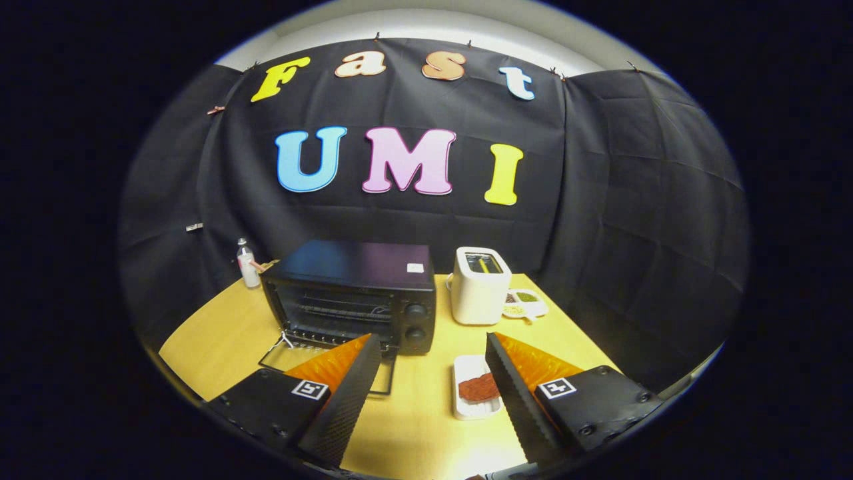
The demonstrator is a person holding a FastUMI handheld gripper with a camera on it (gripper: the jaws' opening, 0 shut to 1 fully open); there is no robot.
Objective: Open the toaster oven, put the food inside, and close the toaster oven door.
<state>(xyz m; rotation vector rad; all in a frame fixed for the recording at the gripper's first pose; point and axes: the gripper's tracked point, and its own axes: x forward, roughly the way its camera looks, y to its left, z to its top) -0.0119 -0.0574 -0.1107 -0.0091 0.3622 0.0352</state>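
Observation:
A black toaster oven [353, 293] stands on the yellow table [220, 333], its glass door [326, 367] folded down flat toward me, so the wire rack inside shows. A reddish-brown piece of food [478, 388] lies on a small white tray [472, 370] to the right of the oven, just inside my right finger. My gripper [433, 350] hovers open above the table with nothing between its fingers. The left finger partly covers the lowered door.
A white pop-up toaster [478, 287] stands right of the oven, with a small white dish of green and yellow bits [525, 303] beside it. A small bottle [247, 265] sits at the back left. Black cloth walls close in behind and to the right.

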